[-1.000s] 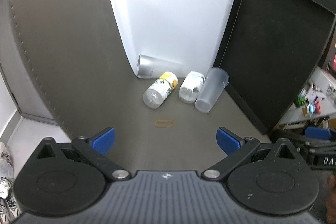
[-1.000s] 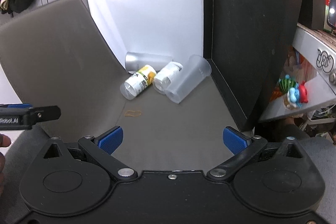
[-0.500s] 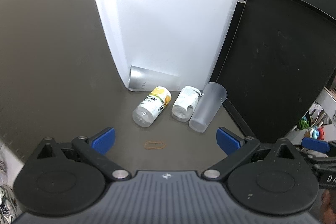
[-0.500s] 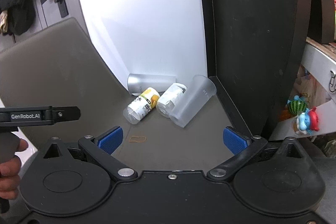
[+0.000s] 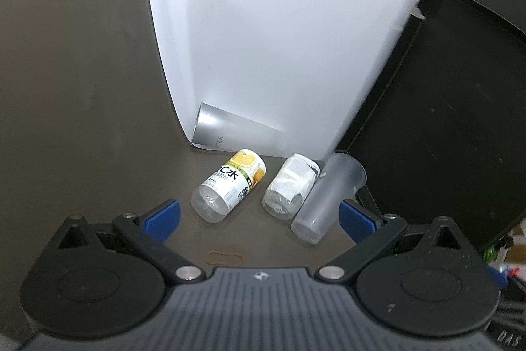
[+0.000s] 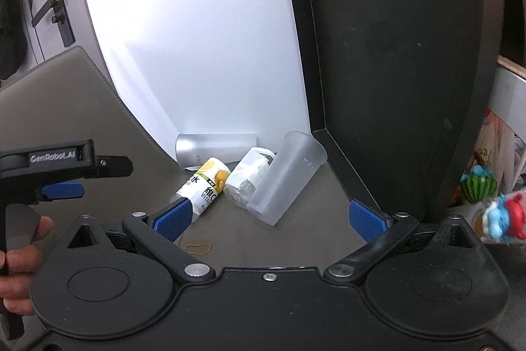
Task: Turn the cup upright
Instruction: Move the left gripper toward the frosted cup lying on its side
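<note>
Cup [image 6: 285, 178] lies sideways against a bottle [image 6: 249, 179]; both tongs [image 5: 259, 216] [image 6: 269, 216], gaping empty, have closed in since earlier, so grasping comes next.

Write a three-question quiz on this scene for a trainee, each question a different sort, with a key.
1. True or false: the frosted translucent plastic cup stands upright on the grey mat.
2. What lies directly beside the cup? A) the clear bottle with a white label B) the tan rubber band C) a spoon
3. Fill in: the right gripper and the left gripper are both ____, holding nothing.

Key: 1 false, it lies on its side; 2 A; 3 open.
</note>
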Tool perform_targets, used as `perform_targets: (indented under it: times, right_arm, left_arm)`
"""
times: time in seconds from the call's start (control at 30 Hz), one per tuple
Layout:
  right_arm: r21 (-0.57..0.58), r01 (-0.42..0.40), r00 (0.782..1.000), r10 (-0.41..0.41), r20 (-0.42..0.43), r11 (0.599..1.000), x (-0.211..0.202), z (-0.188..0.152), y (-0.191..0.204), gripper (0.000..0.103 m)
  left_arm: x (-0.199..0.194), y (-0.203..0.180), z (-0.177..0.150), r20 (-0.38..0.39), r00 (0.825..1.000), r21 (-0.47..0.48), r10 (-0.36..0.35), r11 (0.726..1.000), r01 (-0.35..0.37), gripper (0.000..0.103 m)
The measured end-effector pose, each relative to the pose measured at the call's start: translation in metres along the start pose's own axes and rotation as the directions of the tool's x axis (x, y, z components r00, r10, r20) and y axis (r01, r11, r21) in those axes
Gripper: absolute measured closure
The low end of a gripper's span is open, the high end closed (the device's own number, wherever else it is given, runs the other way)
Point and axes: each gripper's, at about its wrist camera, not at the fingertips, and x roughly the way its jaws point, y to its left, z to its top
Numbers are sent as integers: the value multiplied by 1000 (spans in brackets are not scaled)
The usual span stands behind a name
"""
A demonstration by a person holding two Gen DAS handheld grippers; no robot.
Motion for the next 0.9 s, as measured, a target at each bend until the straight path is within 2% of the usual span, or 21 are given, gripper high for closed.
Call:
perform_targets:
  times: [0.4, 0.9]
  right_arm:
    - [42, -12, 1000, 13, -27, 999, 42, 10, -6, 0]
    - [83, 72, 991, -63, -116, 994, 101, 18, -15, 0]
  left_arm:
    - [48, 10, 34, -13, 1000, -118, 19, 993, -21, 1]
    - [116, 30, 65, -49, 998, -314, 26, 948, -40, 2]
